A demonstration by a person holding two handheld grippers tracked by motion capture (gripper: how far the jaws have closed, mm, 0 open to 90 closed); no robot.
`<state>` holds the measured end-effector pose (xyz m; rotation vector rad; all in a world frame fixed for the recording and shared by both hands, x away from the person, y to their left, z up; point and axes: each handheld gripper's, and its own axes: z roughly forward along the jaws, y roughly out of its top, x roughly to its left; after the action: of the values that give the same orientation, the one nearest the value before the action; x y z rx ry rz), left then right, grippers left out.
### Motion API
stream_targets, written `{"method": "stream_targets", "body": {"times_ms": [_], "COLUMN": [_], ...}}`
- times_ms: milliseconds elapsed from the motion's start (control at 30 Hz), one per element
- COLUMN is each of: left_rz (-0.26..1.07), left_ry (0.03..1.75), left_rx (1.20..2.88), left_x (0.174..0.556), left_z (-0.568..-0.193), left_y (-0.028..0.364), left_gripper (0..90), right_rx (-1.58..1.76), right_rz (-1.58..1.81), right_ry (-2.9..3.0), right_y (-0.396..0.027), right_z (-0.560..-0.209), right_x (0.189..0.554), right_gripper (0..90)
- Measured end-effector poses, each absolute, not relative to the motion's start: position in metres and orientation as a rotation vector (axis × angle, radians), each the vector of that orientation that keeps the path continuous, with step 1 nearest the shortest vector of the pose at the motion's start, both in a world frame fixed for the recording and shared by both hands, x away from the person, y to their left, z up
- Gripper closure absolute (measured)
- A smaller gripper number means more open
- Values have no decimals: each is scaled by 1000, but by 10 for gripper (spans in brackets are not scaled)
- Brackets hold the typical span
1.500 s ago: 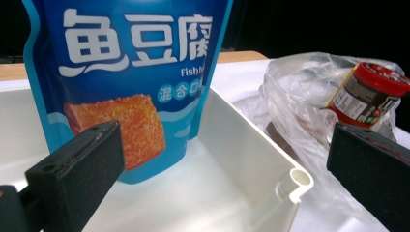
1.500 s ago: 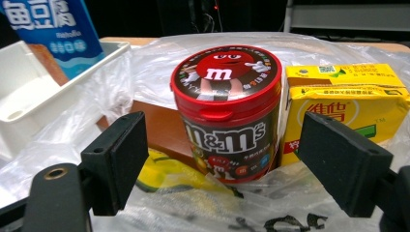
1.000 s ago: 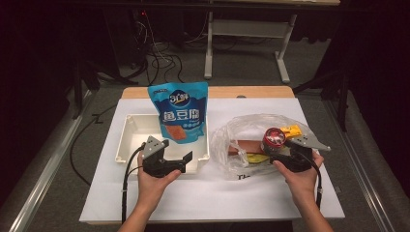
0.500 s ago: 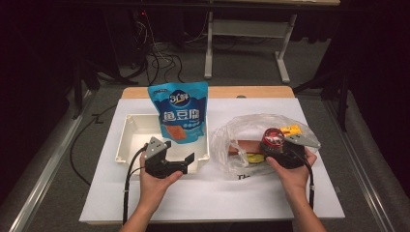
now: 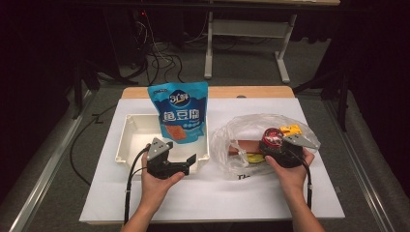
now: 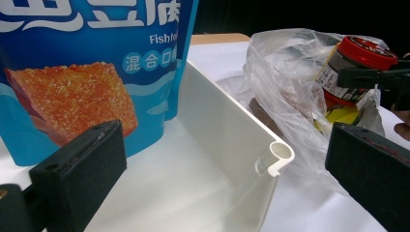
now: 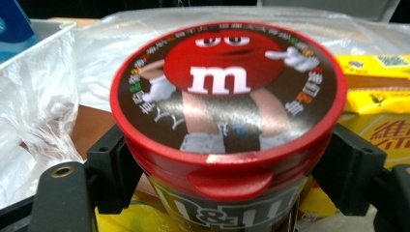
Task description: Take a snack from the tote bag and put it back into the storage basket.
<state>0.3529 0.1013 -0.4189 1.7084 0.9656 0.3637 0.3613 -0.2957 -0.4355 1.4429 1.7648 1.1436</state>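
White tray (image 5: 126, 145) sits left of centre in the high view, a blue pouch (image 5: 180, 111) upright in it; the left tongs (image 5: 189, 163) gape empty over its near rim. Right of centre, the right tongs (image 7: 227, 159) have just been closing and now flank the upright red-lidded candy jar (image 7: 227, 92) inside the clear bag (image 5: 241, 133); the tray lies leftward of it.

candy tub (image 7: 227, 125): glossy plastic | bag (image 5: 241, 135): clear crinkled film | tray (image 6: 227, 125): smooth plastic
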Motion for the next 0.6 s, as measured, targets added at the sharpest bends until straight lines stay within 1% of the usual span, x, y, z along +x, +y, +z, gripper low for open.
{"method": "stream_targets", "body": {"times_ms": [267, 600], "left_rz": [368, 359], "left_ry": [962, 944], "left_rx": [1718, 1723], "left_x": [352, 350], "left_z": [-420, -421], "left_y": [99, 93], "left_gripper": [17, 27], "right_rx": [1457, 1410], "right_rz": [1149, 1198], "right_ry": [1751, 1757], "right_y": [-297, -293], "right_z": [-433, -418], "right_x": [360, 351], "right_gripper": [248, 256]}}
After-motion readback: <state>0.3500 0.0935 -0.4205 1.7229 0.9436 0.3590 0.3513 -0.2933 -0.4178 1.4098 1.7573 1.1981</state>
